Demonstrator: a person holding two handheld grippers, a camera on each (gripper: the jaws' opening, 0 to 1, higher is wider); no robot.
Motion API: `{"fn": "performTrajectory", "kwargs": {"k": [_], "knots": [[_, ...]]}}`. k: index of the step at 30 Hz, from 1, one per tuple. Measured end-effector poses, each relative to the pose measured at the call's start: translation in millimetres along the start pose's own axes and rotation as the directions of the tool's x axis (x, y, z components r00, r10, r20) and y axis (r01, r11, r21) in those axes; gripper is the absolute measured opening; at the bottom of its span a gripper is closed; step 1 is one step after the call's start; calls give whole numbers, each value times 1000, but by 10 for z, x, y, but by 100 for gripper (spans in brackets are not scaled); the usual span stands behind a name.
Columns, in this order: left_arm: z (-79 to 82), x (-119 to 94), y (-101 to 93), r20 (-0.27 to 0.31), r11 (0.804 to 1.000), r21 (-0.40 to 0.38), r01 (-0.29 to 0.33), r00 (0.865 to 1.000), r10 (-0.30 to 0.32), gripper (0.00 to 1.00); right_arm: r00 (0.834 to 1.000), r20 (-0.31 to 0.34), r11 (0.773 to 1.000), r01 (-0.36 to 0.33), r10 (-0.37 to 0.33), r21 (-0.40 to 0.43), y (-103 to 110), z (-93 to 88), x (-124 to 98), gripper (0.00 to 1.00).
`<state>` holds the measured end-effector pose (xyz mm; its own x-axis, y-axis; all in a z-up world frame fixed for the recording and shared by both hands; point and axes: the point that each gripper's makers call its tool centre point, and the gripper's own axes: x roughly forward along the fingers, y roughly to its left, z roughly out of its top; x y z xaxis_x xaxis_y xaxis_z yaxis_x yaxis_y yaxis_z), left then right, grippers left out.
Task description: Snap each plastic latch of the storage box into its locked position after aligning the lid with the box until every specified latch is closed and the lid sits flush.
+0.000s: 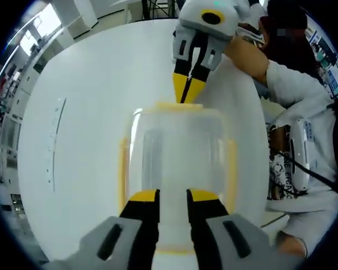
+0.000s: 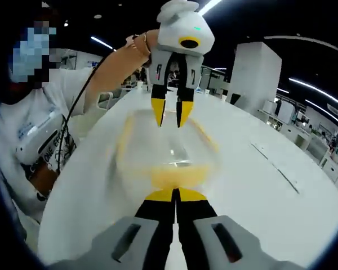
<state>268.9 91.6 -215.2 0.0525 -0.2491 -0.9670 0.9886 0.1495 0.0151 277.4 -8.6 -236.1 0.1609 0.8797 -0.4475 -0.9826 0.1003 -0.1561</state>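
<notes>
The clear storage box (image 1: 177, 169) with its lid (image 1: 177, 121) on sits on the white surface (image 1: 90, 112), lying lengthwise between the two tongs. The left tongs (image 1: 172, 197), slightly parted and empty, hover over the near end. The right tongs (image 1: 187, 90), pinched together, press the far-end yellow latch (image 1: 179, 106).

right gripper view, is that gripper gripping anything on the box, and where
The right gripper looks shut at the near yellow latch of the clear plastic storage box, but blur hides whether it pinches it. The left gripper, open, holds nothing.
</notes>
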Motion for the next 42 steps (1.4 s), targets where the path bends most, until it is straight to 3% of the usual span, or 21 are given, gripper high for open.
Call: {"fn": "performTrajectory", "kwargs": {"k": [4, 9, 19, 21, 26, 28, 35, 40, 42], "knots": [[-5, -7, -7, -8, 1000, 28, 3, 1000, -2, 19, 996, 85, 1000, 1, 0, -3, 22, 7, 3, 0], [-22, -10, -41, -33, 999, 50, -6, 999, 8, 19, 994, 112, 999, -10, 6, 33, 29, 22, 12, 2], [-70, -7, -64, -37, 999, 44, -4, 999, 5, 19, 987, 152, 998, 37, -46, 57, -30, 36, 2, 2], [-76, 1, -74, -44, 999, 46, -7, 999, 9, 19, 982, 185, 998, 16, -26, 59, 17, 83, 9, 2], [-84, 19, -93, -62, 998, 59, -13, 998, 16, 19, 985, 173, 1000, -2, 0, 12, 125, 78, 76, 2], [-86, 22, -93, -70, 999, 51, -14, 997, 18, 19, 979, 203, 1000, -6, 3, 14, 135, 117, 65, 1], [-103, 31, -128, -107, 998, 51, -22, 994, 28, 18, 967, 252, 994, -64, 38, 94, 179, 120, 85, 0], [-123, 33, -144, -102, 996, 90, -9, 995, 18, 18, 964, 262, 991, -70, 39, 111, 193, 141, 119, 0], [-140, 28, -138, -88, 998, 58, -9, 996, 14, 17, 964, 264, 990, -73, 39, 119, 202, 142, 135, 0]]}}
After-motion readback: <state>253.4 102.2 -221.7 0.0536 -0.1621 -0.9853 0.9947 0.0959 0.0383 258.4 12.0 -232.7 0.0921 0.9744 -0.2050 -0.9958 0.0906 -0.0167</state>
